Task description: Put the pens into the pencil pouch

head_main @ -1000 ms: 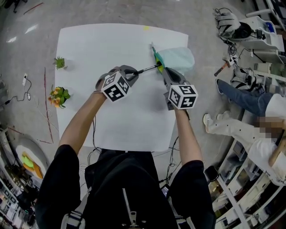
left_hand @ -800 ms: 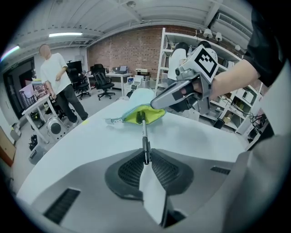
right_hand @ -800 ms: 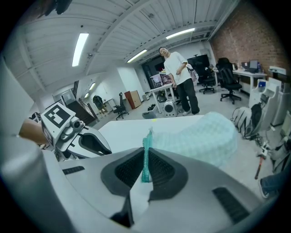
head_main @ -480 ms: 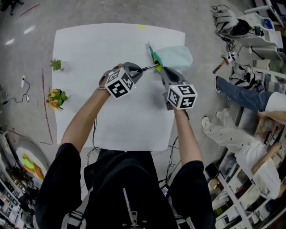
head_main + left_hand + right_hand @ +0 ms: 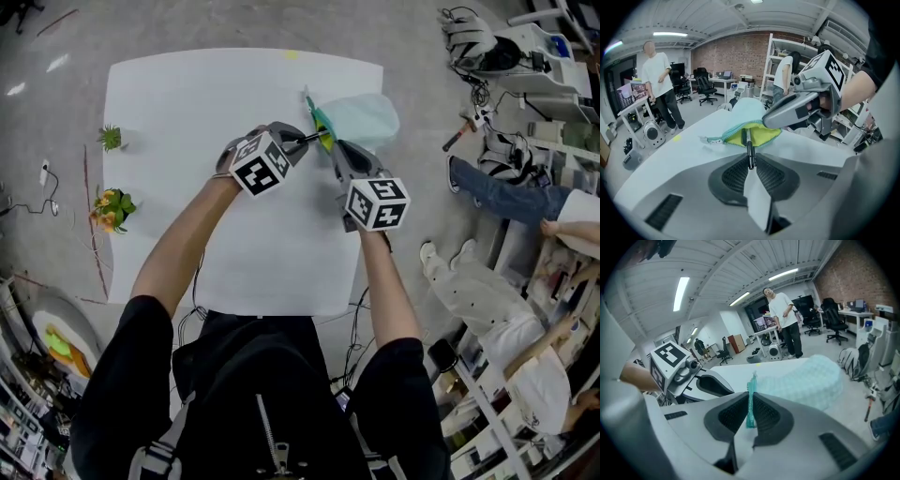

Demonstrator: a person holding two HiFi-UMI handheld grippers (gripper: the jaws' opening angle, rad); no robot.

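The left tool had its jaws drawn nearly together on a black pen. It gripped the pen by the rear end, so most of the barrel stood out ahead of the tips. That hold left the free length to go in first. The pen's front end lay at the mouth of the pouch, against the yellow lining, directly ahead of the tool. I judged the tip to be just inside, though the views did not settle how deep.

The right tool was pinched shut on the pouch's teal zipper edge. The padded body of the pouch bulged out beyond its jaws and to their right. The grip seemed meant to do two jobs. It lifted one lip so the mouth gaped towards the left tool, and it pinned the soft pouch so a pushing pen would not slide it along the white surface. In the head view the two tools met nose to nose at the opening, the left coming in from the side and the right from nearer the person.

The task looked to be in mid-insertion. The pen would need pushing along its own line before the left jaws let go, or it could tip out over the lip.
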